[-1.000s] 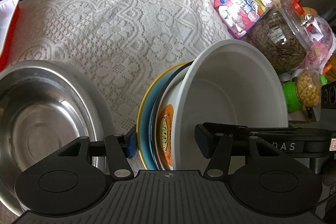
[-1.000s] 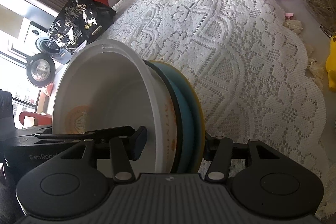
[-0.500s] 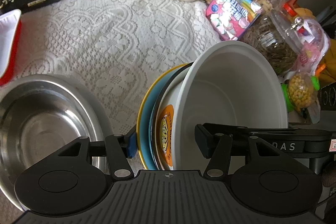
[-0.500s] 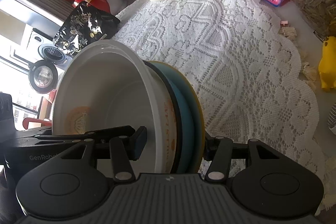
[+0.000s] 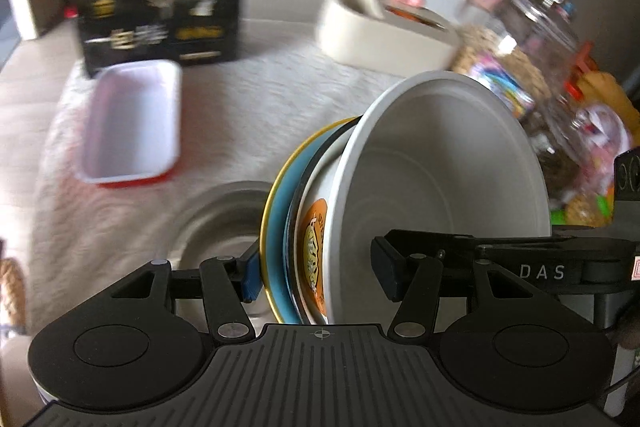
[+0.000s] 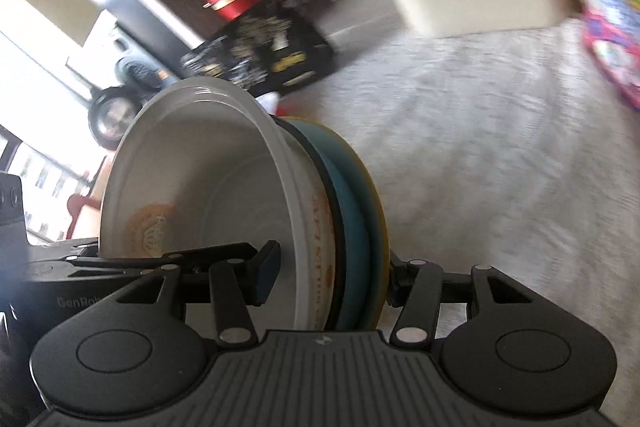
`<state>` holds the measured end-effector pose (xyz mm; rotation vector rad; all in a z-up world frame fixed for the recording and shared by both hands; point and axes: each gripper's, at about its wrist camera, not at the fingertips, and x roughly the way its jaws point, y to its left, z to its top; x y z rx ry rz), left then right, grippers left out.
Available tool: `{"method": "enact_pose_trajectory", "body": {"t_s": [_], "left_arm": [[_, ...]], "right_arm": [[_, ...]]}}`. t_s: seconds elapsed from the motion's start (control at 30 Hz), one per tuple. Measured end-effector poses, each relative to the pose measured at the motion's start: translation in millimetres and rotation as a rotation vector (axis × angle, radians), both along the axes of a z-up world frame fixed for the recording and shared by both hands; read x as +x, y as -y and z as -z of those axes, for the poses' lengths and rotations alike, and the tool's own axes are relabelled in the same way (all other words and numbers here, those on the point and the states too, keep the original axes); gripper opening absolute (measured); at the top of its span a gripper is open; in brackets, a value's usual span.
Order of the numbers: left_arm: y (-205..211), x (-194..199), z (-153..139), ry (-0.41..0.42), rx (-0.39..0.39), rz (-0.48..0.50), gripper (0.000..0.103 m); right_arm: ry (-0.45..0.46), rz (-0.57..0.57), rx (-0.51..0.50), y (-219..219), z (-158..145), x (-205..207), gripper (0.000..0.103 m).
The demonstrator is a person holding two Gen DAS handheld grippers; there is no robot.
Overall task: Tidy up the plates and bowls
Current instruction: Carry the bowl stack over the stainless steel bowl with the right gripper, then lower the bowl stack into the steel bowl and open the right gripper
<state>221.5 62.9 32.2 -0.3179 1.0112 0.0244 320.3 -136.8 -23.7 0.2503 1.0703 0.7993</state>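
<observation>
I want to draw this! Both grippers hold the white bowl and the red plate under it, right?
Not quite: the plate under the white bowl is blue with a yellow rim, not red. The left wrist view shows it. Both the left gripper and right gripper do hold the stack.

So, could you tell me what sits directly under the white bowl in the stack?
The white bowl nests on a blue plate with a yellow rim. A dark edge shows between them; the bowl covers whatever it belongs to.
</observation>
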Motion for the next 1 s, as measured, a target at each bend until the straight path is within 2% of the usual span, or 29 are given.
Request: {"method": "enact_pose_trajectory", "body": {"t_s": [0.2, 0.33, 0.47, 0.6, 0.77, 0.83, 0.87, 0.93, 1.0], "left_arm": [[-54.1, -4.7, 38.8, -0.081, -0.073, -0.063, 0.059], [-68.8, -3.4, 65.5, -0.124, -0.111, -0.065, 0.061], [-76.8, -6.5, 60.0, -0.077, -0.107, -0.033, 0.059], [-75.6, -8.4, 58.8, -0.091, -0.114, -0.027, 0.053], [-73.8, -6.2, 61.4, -0.108, -0.091, -0.026, 0.042], [-73.9, -6.8, 60.0, -0.103, -0.076, -0.033, 0.04], [-73.6, -7.7, 56.1, -0.086, -0.051, -0.038, 0.035], [-74.4, -10.7, 45.8, -0.045, -0.009, -0.048, 0.034], [-76.2, -13.2, 36.5, -0.016, 0.007, -0.054, 0.034]], "right_arm": [[-0.064, -0.088, -0.074, -60.6, 23.4, 7.7, 0.052], [-0.134, -0.116, -0.144, -80.1, 49.8, 11.0, 0.052], [-0.116, -0.127, -0.131, -82.4, 50.3, 5.6, 0.055], [-0.12, -0.126, -0.121, -81.2, 50.7, 7.2, 0.054], [-0.126, -0.122, -0.122, -81.4, 50.0, 9.1, 0.055], [-0.117, -0.122, -0.126, -79.3, 46.9, 8.0, 0.055], [-0.089, -0.113, -0.136, -77.7, 43.0, 6.1, 0.057], [0.004, -0.096, -0.163, -75.1, 31.2, 1.3, 0.059], [0.041, -0.094, -0.169, -72.6, 24.9, -2.1, 0.059]]}}
